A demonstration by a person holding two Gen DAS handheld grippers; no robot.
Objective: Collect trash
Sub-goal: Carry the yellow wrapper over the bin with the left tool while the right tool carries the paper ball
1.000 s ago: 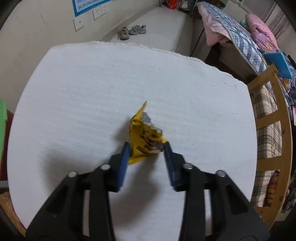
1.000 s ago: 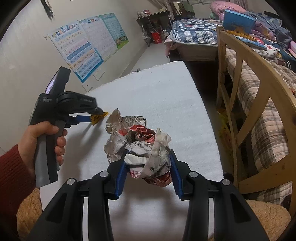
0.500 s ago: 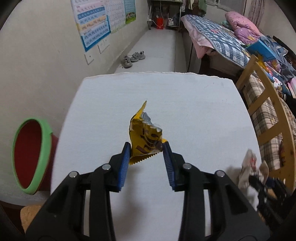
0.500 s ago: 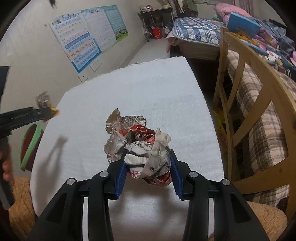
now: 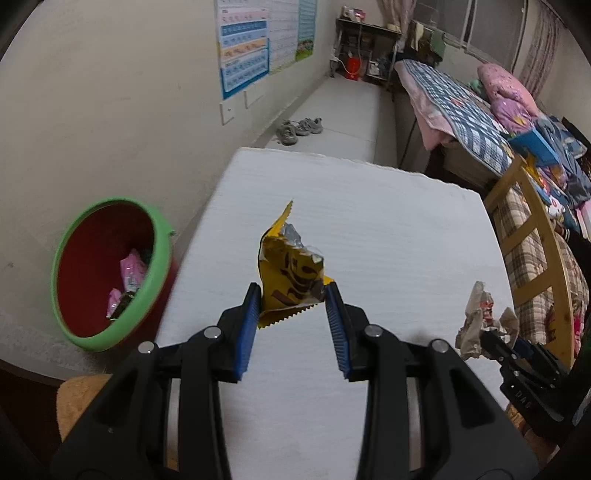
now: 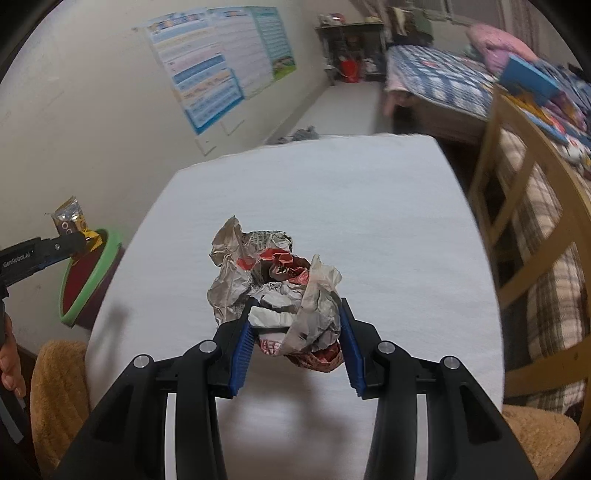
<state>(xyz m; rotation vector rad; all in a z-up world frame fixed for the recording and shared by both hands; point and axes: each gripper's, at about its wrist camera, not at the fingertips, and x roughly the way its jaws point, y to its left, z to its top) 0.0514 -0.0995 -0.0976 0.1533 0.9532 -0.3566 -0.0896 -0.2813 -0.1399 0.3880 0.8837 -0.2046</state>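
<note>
lifted off the table (image 5: 388, 221), left tongs (image 5: 291, 306) clamp yellow wrapper (image 5: 291, 277).

A lived-in bedroom at home: a bed (image 5: 454, 99) under a blue checked quilt and pink pillow (image 5: 506, 86), learning posters (image 5: 258, 40) on the cream wall, worn shoes (image 5: 297, 127) on the floor, a wooden chair (image 5: 532, 236), and a curtained window (image 5: 491, 26) behind a cluttered small desk (image 5: 365, 48).

"GenRobot.AI" on left claw (image 6: 88, 238) body.
</note>
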